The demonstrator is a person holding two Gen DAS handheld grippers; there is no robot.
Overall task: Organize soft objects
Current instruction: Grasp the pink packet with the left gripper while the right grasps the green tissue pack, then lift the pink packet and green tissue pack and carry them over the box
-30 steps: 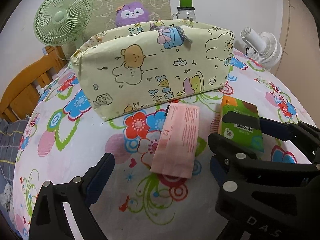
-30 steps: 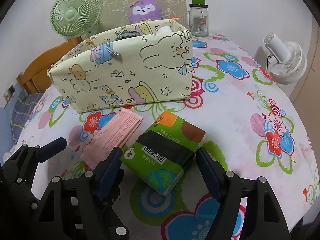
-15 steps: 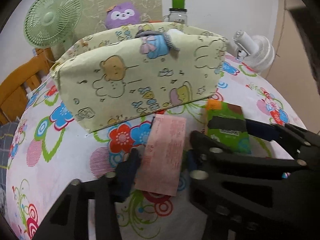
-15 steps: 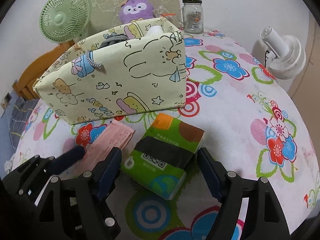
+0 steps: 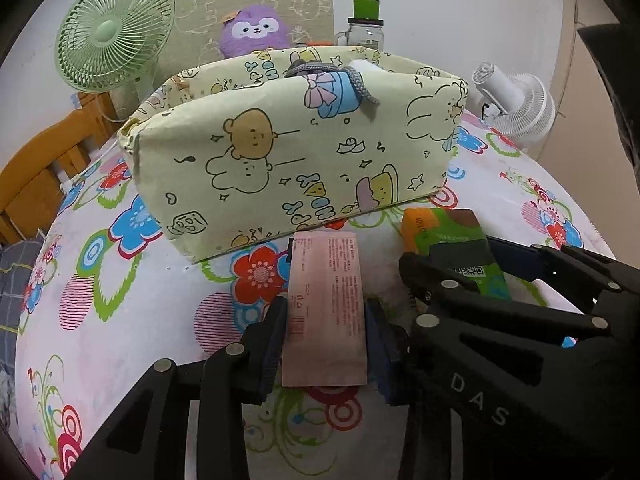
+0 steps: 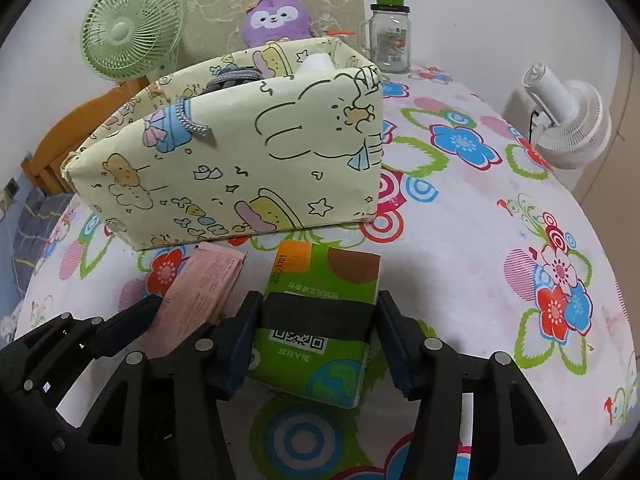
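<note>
At the far left a wooden chair (image 5: 38, 168) is cut off by the lens edge, and a green fan (image 5: 114, 36) stands behind the table (image 5: 120, 312). The cartoon-print fabric bin (image 5: 304, 152) hides most of the purple plush (image 5: 256, 30) behind it; only a grey cord and a white shape peek over its rim, so its contents are hard to make out. Two soft packs lie just in front of the bin: one pink pack (image 5: 326, 308) and one green tissue pack (image 6: 316, 320). The left gripper (image 5: 326, 328) is closing with its pads pressed on the pink pack's sides; the right gripper (image 6: 316, 336) is closing against the green pack's black band. Beyond, one glass jar (image 6: 390, 36) and one white fan (image 6: 568, 120) stand near the table's rim, with bare cloth to the right.
</note>
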